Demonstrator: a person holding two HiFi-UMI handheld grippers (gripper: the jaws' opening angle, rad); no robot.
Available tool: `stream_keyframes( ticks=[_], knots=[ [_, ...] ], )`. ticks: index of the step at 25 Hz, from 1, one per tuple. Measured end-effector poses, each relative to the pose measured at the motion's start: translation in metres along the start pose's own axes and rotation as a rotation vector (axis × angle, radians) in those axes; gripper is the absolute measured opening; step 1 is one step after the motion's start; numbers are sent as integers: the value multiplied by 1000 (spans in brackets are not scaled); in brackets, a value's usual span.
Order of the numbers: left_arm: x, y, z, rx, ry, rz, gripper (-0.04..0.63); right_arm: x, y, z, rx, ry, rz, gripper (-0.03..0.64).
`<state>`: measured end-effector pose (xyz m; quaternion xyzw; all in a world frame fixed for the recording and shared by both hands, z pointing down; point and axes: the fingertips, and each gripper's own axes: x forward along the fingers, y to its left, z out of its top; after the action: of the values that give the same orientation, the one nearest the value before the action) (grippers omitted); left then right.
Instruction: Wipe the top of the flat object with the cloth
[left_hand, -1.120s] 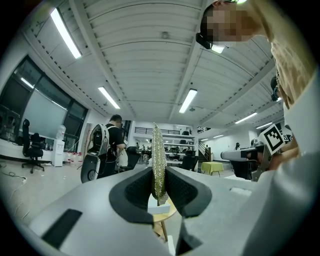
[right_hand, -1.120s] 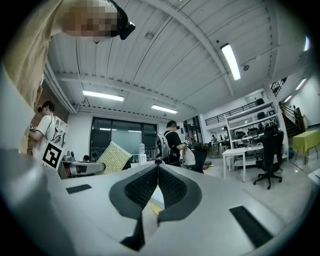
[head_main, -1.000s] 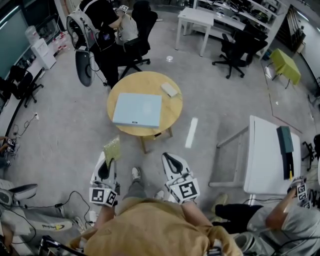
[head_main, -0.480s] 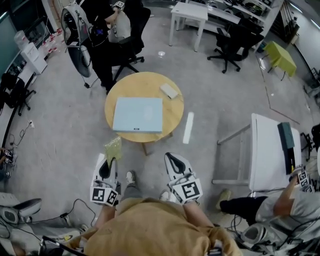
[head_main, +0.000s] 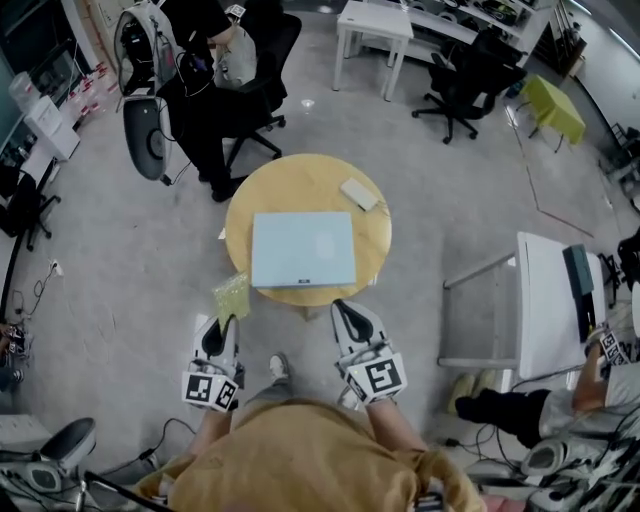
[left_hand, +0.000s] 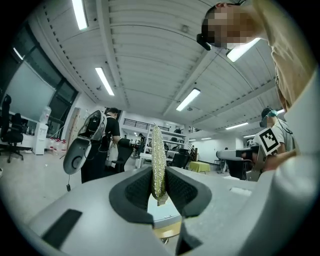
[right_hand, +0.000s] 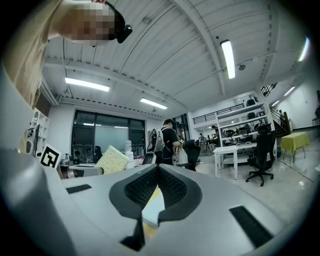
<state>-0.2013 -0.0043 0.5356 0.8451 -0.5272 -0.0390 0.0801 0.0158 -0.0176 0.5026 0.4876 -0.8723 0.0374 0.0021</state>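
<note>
Round table (head_main: 300, 185) carries flat object (head_main: 303, 249); left gripper (head_main: 222, 322) pinches cloth (head_main: 230, 293) edge, probably limp, light; right gripper (head_main: 344, 308) closed, empty.

Round table (head_main: 300, 185) nearer than before, flat object (head_main: 303, 250) closer to cloth (head_main: 230, 293)

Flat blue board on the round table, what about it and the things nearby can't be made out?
- Flat blue board: dark mark at its near edge too small to read in the head view; both gripper views show only a sliver.
- Small pale thing on the table: too small to identify in the head view.
- Cloth: edge-on in the left gripper view, lower end hidden inside the left claw.
</note>
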Motion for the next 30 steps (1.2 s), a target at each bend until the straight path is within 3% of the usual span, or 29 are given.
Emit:
stream_keyframes(
  ticks=[9,18,24,30],
  knots=[
    [40,53,-8,-54,32,-116,67,46,4,-5,-3,32,-117,2],
    [66,38,-2,-78,32,-229,67,26,-4,9,-8,27,-217,2],
    [99,29,-17,-110,48,-226,67,36,-34,7,-11,10,-201,2],
    [137,-10,-26,-175,76,-190,67,52,-83,17,26,1,-112,2]
  ],
)
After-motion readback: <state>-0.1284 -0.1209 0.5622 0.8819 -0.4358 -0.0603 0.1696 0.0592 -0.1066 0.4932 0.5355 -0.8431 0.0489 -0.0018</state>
